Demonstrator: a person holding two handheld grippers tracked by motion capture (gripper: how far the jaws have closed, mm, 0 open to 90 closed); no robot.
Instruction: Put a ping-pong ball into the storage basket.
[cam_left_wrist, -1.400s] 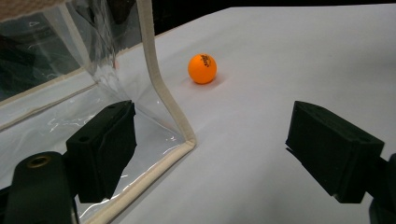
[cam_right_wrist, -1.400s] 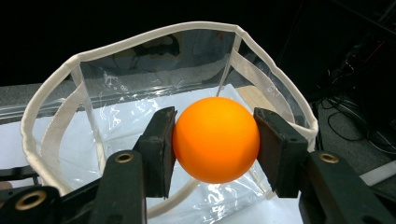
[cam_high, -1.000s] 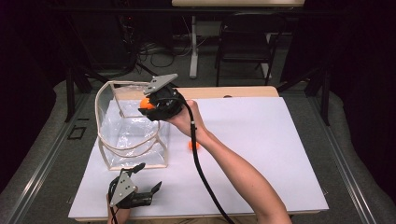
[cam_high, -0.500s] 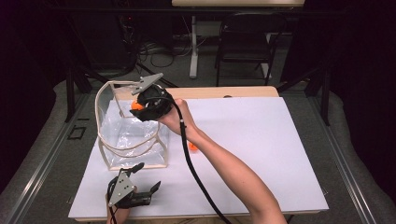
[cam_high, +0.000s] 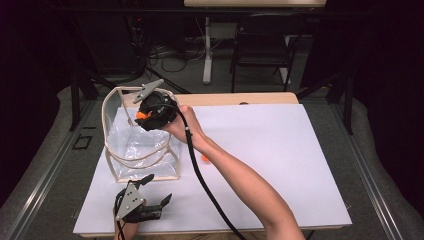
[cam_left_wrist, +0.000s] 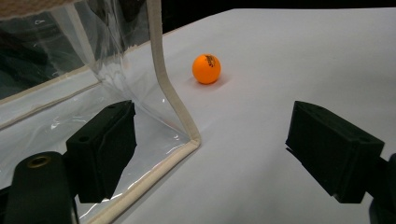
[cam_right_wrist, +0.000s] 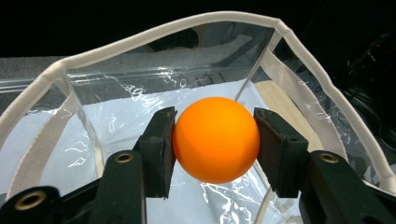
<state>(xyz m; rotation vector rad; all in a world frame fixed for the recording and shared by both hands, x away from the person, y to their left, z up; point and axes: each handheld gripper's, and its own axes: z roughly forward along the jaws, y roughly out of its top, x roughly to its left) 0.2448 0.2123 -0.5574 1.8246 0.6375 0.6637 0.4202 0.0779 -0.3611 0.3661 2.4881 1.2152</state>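
The orange ball, clamped in the right gripper, had been carried over the clear bag; release seemed next. The left gripper was held apart, empty.

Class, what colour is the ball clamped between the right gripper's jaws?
Orange; the ball shows best in the right gripper view.

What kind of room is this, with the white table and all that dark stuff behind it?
Probably a lab or recording studio: a white-topped table lit against dark surroundings, loose cables on the floor behind, and a person working a hand-held claw with a trailing cable.
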